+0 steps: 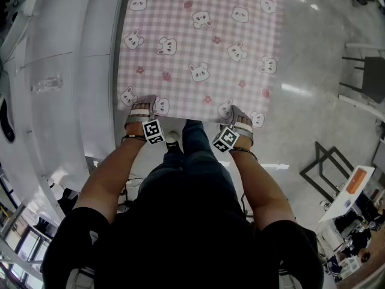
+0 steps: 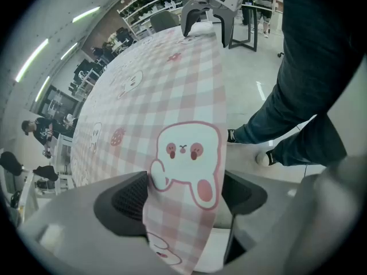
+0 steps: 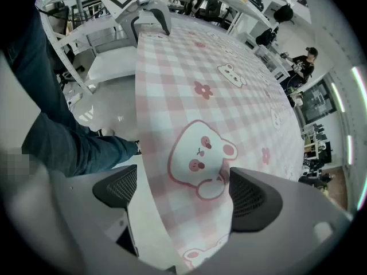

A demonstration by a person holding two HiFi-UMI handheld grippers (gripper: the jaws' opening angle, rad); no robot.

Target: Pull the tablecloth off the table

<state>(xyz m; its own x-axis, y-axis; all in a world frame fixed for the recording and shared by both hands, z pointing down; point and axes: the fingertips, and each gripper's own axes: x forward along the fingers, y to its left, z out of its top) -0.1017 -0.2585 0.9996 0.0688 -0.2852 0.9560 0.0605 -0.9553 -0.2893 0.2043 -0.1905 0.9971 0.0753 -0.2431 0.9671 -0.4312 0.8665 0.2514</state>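
A pink checked tablecloth with white bear prints lies spread flat ahead of me. Its near edge runs between my two grippers. My left gripper is at the near left corner and my right gripper at the near right corner. In the left gripper view the jaws of the left gripper stand wide apart, with the cloth lying across the gap and over the left pad. In the right gripper view the right gripper is just as wide, the cloth resting against its right pad. The table under the cloth is hidden.
A white bench top with a clear bottle runs along the left. Grey floor lies to the right, with a black chair frame and a black stand. My legs and a shoe are below the cloth's edge.
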